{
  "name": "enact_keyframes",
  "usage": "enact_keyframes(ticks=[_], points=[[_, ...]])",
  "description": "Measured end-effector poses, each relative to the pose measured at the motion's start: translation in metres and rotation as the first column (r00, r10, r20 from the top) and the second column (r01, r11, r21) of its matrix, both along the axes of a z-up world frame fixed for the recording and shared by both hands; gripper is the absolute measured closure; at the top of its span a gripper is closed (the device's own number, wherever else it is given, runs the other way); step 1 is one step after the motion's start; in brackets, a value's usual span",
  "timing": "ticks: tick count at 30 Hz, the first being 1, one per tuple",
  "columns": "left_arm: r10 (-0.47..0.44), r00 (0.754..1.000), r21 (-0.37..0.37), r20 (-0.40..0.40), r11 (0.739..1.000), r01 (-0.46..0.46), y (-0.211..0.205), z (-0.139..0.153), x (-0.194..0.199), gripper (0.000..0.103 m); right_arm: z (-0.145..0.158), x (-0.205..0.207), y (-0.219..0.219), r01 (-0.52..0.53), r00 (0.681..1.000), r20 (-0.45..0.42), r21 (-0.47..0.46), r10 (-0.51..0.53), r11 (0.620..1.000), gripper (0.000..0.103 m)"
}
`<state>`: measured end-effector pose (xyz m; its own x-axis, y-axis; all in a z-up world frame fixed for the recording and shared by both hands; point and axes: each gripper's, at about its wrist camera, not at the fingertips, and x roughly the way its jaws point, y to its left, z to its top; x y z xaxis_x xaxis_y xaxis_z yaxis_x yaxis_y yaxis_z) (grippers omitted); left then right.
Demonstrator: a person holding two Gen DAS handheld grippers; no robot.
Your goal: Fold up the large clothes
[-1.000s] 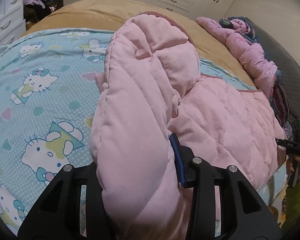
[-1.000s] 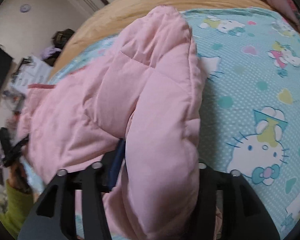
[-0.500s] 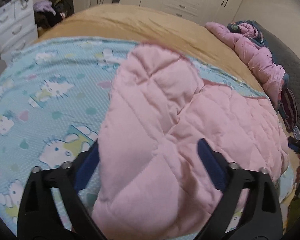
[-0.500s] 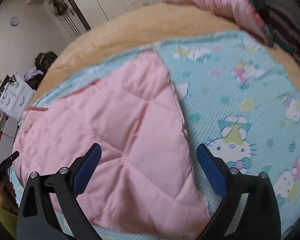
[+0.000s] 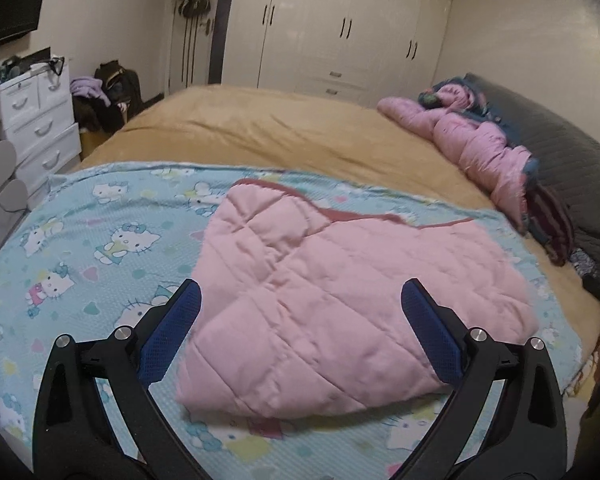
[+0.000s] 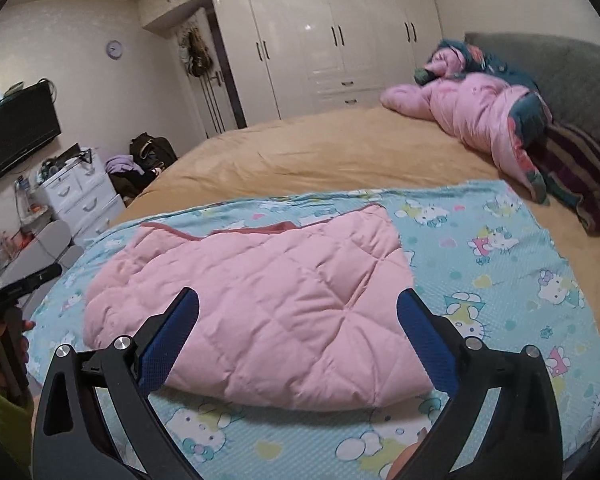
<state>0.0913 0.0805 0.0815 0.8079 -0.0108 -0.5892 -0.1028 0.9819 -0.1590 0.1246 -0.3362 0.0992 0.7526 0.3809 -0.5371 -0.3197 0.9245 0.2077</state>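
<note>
A second ago both tongs pinched the pink quilted jacket (image 5: pixel 340 300); now the left gripper (image 5: pixel 300 332) and right gripper (image 6: pixel 298 330) hang spread wide and empty above it. The jacket lies folded on the cartoon-cat sheet (image 5: pixel 100 248), so this fold looks finished.

Each wrist camera looks forward between its own spread fingers, raised near above the bed; both face the wardrobe wall; both share the pink quilted garment (image 5: pixel 340 308) (image 6: pixel 268 304) ahead.
</note>
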Motion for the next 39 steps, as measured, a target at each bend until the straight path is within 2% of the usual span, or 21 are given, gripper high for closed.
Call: enact_keyframes(ticks=[7,15,20,26,34,39], points=[[-0.027,0.999,0.007,0.036,1.000,0.027,-0.024,-0.007,-0.036,0.009,0.002,-0.047,0.017,0.005,0.996,0.085,-0.065,0.000,0.998,0.004],[-0.072,0.996,-0.002,0.043,0.997,0.072,-0.047,-0.039,-0.075,0.009,-0.021,-0.088,0.029,0.029,0.993,0.119,-0.093,-0.017,0.995,0.004],[-0.041,0.999,0.004,0.011,0.999,0.041,-0.056,-0.067,-0.093,0.009,-0.054,-0.110,0.031,0.046,0.997,0.067,-0.066,-0.041,0.997,0.004],[-0.026,1.000,-0.013,0.015,1.000,0.026,-0.057,-0.084,-0.110,0.009,-0.084,-0.120,0.037,0.065,0.998,-0.002,-0.068,-0.065,0.996,0.004],[-0.004,0.999,0.029,-0.037,1.000,0.006,-0.059,-0.093,-0.109,0.009,-0.089,-0.120,0.046,0.053,0.998,-0.013,-0.083,-0.054,0.995,0.004],[0.008,0.999,0.036,-0.041,0.999,-0.007,-0.058,-0.093,-0.109,0.009,-0.091,-0.122,0.050,0.038,0.999,-0.019,-0.085,-0.039,0.996,0.004]])
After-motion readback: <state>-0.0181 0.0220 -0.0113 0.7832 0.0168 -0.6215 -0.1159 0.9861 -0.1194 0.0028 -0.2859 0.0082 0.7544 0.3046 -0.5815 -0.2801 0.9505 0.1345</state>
